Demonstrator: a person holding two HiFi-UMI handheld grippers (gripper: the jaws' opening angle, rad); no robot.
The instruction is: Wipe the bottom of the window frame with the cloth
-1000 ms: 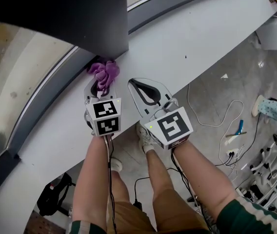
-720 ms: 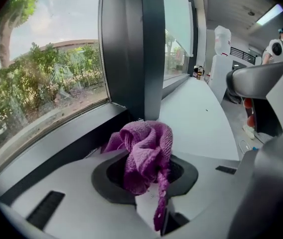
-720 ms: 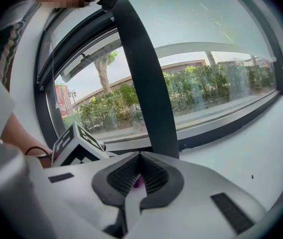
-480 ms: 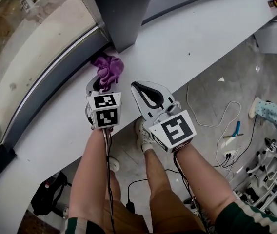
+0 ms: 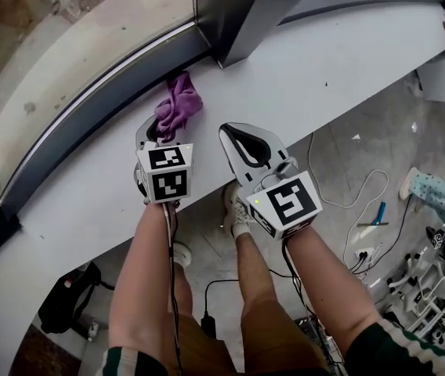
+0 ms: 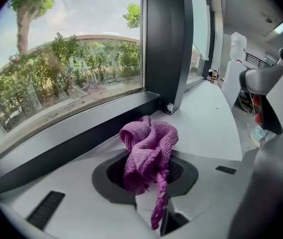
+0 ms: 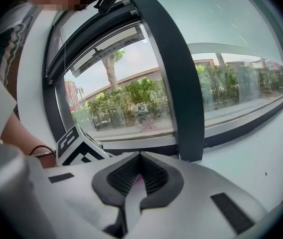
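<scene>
White sill (image 5: 348, 45) runs below me, with the dark window frame (image 5: 89, 116) along its far edge. My left gripper (image 5: 158, 134) has its jaws clamped on the purple cloth (image 5: 177, 106). The bunched cloth sits on the sill at the foot of the frame, just beside the dark upright post (image 5: 246, 6). My right gripper (image 5: 242, 135) hangs next to the left one, jaws pressed together with nothing between them.

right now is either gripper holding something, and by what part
The left gripper holds the purple cloth, pinched at its bunched lower part; most of it bulges beyond the fingers. The right gripper is shut on nothing.
</scene>
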